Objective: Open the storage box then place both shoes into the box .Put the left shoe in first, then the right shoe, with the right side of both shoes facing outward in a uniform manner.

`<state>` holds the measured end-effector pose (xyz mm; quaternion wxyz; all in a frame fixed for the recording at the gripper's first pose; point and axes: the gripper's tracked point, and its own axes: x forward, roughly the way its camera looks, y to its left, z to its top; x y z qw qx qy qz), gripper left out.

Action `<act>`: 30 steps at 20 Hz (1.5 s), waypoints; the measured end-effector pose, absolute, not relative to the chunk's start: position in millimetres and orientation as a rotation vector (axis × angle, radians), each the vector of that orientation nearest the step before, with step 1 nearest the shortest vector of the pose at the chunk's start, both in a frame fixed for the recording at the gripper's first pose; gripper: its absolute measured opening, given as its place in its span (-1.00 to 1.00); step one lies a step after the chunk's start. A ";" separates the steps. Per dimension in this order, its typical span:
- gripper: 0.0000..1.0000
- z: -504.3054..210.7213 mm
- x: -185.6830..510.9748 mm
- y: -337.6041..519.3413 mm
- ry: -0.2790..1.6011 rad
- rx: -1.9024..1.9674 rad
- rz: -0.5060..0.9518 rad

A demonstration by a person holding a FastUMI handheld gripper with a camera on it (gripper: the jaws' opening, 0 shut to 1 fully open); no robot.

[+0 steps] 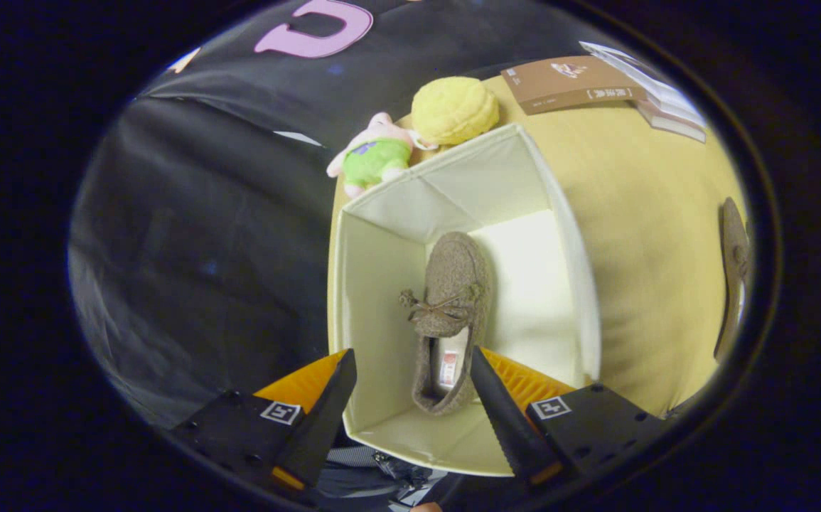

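A cream fabric storage box stands open on the yellow table, seen from above. One brown woolly shoe with a small bow lies on its side inside the box, against the left wall, heel toward me. My gripper hovers above the box's near end, open, its fingers spread to either side of the shoe's heel and touching nothing. A second brown shoe lies on the table well to the right of the box.
A pink plush toy in green and a yellow knitted ball sit just beyond the box's far corner. A brown book and white booklets lie at the far right of the table. Black cloth hangs left of the table.
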<state>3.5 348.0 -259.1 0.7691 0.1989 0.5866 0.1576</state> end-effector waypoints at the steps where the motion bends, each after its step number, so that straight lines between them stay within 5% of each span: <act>1: 1.00 -249.0 5.4 337.9 1.256 0.440 0.347; 13: 1.00 -198.4 33.6 109.7 1.091 0.403 0.086; 27: 0.98 -286.8 -14.9 -91.5 1.294 0.214 -0.199; 30: 0.52 -311.6 -12.2 -101.1 1.334 0.179 -0.197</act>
